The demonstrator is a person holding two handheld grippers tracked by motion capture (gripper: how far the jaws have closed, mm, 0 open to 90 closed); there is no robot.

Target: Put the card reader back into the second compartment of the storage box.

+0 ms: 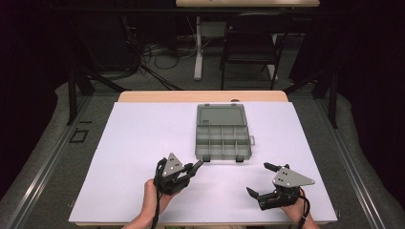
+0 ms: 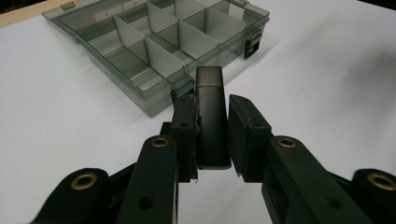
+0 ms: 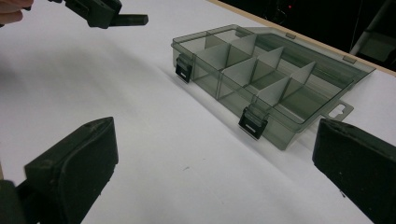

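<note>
Table: white top, bare ground on all sides of box.
Box: clear grey, divided, lid open flat, centre-far, well inside the edges.
Left gripper: near box's front-left corner, jaws clamped on a dark flat bar.
Right gripper: front right, apart from box, jaws wide, holding nothing.

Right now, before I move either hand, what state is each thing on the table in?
Organizer box: open, lid laid flat behind it, compartments empty as far as the views show, both front latches hanging loose.
Dark rectangular block: held between the left gripper's jaws, pointing toward the box.
Left gripper: shut on the block, near the box's front left corner.
Right gripper: open, holding nothing, apart from the box.
</note>
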